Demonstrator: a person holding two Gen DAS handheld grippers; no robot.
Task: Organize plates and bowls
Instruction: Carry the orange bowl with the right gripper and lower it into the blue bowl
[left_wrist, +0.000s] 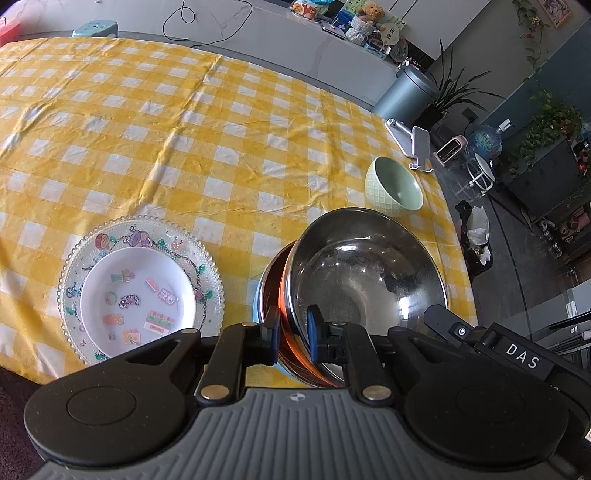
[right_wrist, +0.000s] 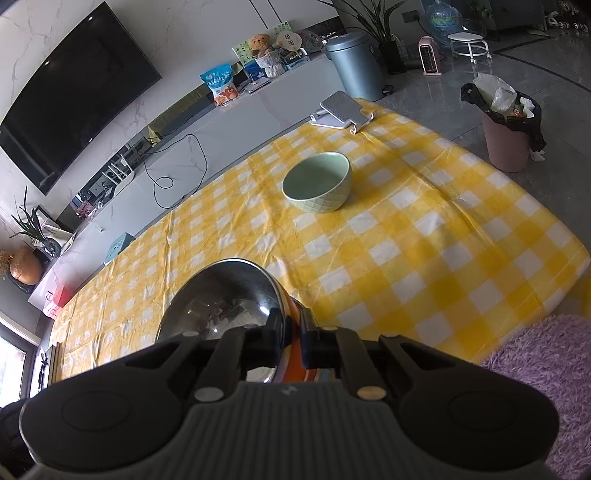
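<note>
A steel bowl (left_wrist: 365, 266) with an orange outer band sits nested in another metal bowl (left_wrist: 266, 291) near the table's front edge. My left gripper (left_wrist: 293, 332) is shut on the steel bowl's near rim. My right gripper (right_wrist: 293, 334) is shut on the same steel bowl (right_wrist: 221, 295) at its rim from the other side. A green ceramic bowl (left_wrist: 393, 186) stands upright beyond it, also in the right wrist view (right_wrist: 317, 182). A small white plate (left_wrist: 135, 295) lies on a clear beaded glass plate (left_wrist: 74, 258) to the left.
The table has a yellow checked cloth (left_wrist: 184, 129). A phone stand (right_wrist: 341, 110) sits at its far edge. A pink waste bin (right_wrist: 506, 136) stands on the floor past the table. A purple fluffy fabric (right_wrist: 546, 369) lies at the near right.
</note>
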